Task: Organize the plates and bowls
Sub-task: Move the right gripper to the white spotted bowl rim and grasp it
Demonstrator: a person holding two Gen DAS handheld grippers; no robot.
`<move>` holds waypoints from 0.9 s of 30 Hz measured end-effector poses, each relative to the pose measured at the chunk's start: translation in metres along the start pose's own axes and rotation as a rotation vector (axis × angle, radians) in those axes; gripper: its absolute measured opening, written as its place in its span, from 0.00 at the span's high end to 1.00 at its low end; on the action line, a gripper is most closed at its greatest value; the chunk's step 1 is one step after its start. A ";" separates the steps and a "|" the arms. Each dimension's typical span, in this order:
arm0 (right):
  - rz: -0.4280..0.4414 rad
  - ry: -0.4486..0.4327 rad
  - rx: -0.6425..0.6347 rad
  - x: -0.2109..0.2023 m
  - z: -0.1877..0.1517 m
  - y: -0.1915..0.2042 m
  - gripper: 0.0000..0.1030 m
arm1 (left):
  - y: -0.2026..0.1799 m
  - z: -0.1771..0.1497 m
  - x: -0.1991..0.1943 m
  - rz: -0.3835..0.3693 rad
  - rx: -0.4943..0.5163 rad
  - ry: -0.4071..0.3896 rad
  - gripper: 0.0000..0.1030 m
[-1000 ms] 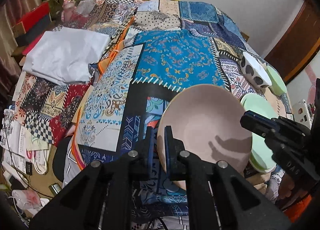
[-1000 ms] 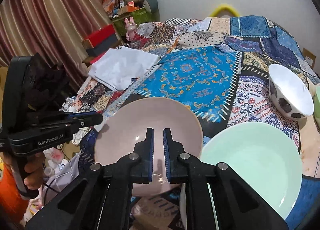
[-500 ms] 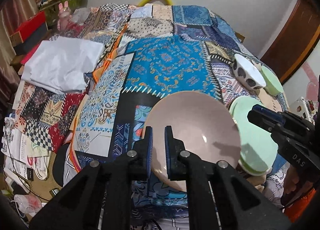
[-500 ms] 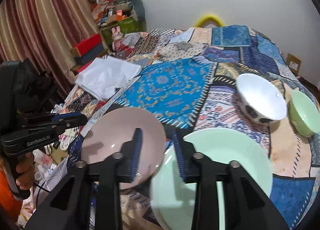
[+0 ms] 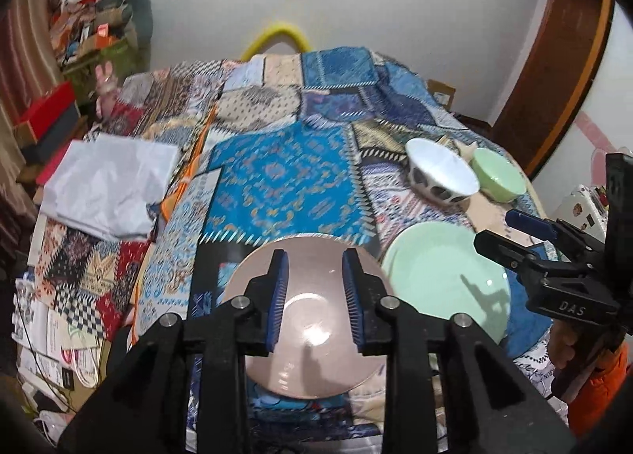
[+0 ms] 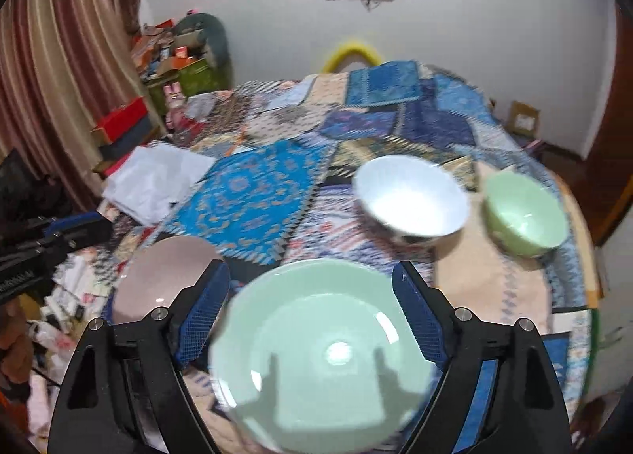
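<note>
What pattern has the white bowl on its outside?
Dark blotches on the white bowl; left wrist view shows it best.

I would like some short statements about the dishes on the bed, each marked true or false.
1. The pink plate lies beside the green plate. True.
2. The white bowl sits inside the green bowl. False: they stand side by side.
3. The left tongs clamp the pink plate. False: the jaws are opening, pads clear of it.
4. The right tongs are open above the green plate. True.

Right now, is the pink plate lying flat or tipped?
Flat: the pink plate rests face up on the patchwork cloth, beside the green plate.
</note>
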State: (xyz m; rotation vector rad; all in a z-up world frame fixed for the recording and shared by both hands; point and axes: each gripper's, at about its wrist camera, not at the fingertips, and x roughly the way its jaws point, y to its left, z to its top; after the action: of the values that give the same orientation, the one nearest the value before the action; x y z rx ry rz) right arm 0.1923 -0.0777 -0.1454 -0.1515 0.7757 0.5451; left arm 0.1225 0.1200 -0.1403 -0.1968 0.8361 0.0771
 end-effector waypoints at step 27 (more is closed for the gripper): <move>-0.006 0.046 0.196 0.051 0.018 -0.130 0.57 | -0.122 0.104 0.103 -0.024 0.211 0.030 0.24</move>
State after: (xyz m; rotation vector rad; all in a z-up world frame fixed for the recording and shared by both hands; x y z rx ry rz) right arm 0.3005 -0.1616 -0.1766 0.0143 0.8683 0.4581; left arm 0.2852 0.0208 -0.1316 -0.0092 0.8651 -0.0367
